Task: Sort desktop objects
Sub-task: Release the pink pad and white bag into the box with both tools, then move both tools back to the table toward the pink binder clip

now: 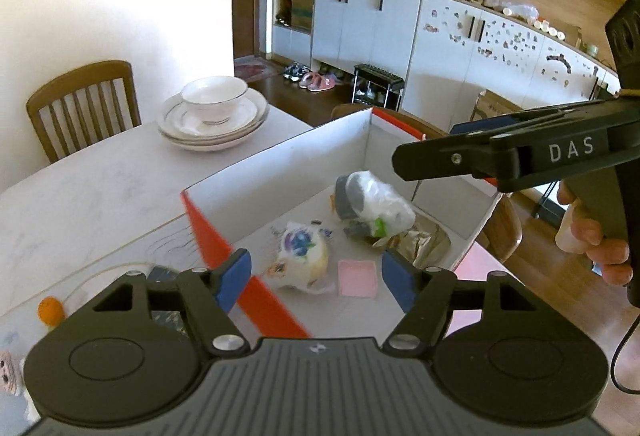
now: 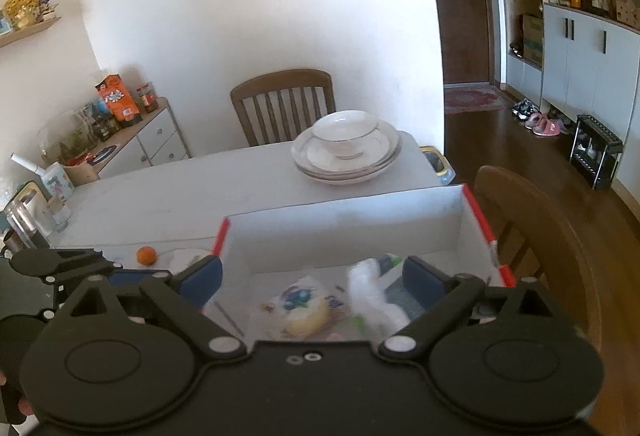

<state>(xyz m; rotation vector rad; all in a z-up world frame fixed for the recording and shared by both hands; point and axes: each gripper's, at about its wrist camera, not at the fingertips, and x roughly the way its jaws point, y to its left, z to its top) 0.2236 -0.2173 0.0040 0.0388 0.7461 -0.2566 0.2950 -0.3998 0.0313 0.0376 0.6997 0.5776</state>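
Observation:
A white box with red outer sides [image 1: 280,172] [image 2: 344,224] stands on the table. In it lie a wrapped bun with a printed wrapper [image 1: 300,256] [image 2: 300,310], a pink square [image 1: 357,279], a grey and white plastic-wrapped bundle [image 1: 372,204] [image 2: 372,296] and a gold foil wrapper [image 1: 416,240]. My left gripper [image 1: 316,276] is open and empty above the box's near corner. My right gripper [image 2: 312,278] is open and empty above the box; it also shows in the left wrist view [image 1: 500,156] over the box's right side.
A bowl on stacked plates [image 1: 214,112] [image 2: 346,146] sits at the table's far end, with a wooden chair [image 1: 84,104] [image 2: 284,104] behind. A small orange ball [image 1: 51,310] [image 2: 146,256] lies on the table left of the box. Another chair [image 2: 532,232] stands right of the box.

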